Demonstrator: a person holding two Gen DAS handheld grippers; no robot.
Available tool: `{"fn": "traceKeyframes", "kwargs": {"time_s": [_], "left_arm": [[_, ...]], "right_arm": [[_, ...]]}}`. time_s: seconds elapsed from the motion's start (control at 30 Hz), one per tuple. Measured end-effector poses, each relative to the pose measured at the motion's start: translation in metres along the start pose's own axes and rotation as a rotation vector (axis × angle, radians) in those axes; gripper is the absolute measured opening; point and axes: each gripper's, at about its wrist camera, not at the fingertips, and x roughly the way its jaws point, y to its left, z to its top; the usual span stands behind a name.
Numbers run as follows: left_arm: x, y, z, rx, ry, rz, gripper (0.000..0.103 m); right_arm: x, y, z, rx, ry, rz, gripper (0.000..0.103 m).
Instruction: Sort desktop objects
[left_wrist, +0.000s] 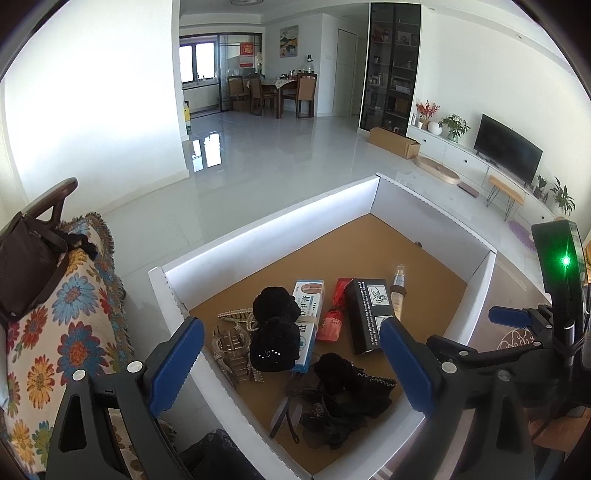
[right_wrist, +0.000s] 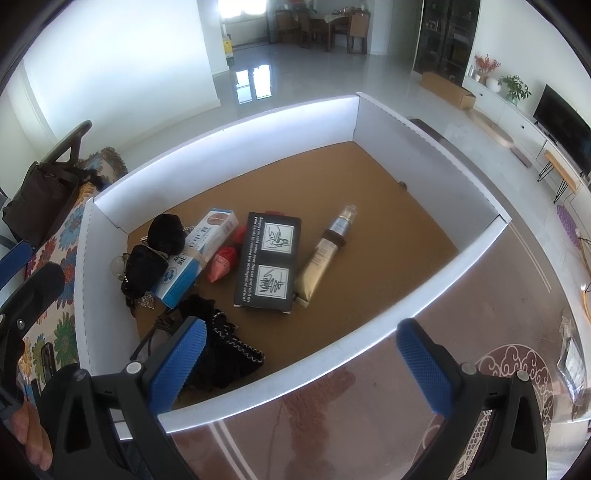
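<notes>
A white-walled tray (left_wrist: 266, 236) (right_wrist: 229, 122) with a brown floor holds a black box (left_wrist: 365, 314) (right_wrist: 269, 262), a gold pump tube (left_wrist: 399, 295) (right_wrist: 325, 258), a blue-and-white carton (left_wrist: 308, 325) (right_wrist: 199, 254), a red pouch (left_wrist: 334, 314) (right_wrist: 223, 264), black fluffy hair ties (left_wrist: 275, 325) (right_wrist: 155, 247), clear hair clips (left_wrist: 229, 343) and black lace fabric (left_wrist: 343, 398) (right_wrist: 225, 350). My left gripper (left_wrist: 291, 354) hovers open above the tray's near-left corner. My right gripper (right_wrist: 299, 354) hangs open over the tray's near wall. Neither holds anything.
A floral cloth (left_wrist: 77, 306) with a dark bag (left_wrist: 26, 258) on it lies left of the tray. The tray stands on a glossy brown table (right_wrist: 461, 295). The right gripper's body with a green light (left_wrist: 565, 262) sits at the right. Open tiled floor lies beyond.
</notes>
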Motion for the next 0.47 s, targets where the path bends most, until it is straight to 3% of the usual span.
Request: {"fn": "traceKeyframes", "kwargs": {"time_s": [0.33, 0.47], "left_arm": [[0.008, 0.008, 0.001, -0.040, 0.021, 0.011, 0.097], [0.001, 0.009, -0.001, -0.054, -0.030, 0.052, 0.097]], "right_arm": [[0.016, 0.009, -0.001, -0.024, 0.021, 0.010, 0.103], [0.018, 0.010, 0.001, -0.023, 0.020, 0.013, 0.103]]}}
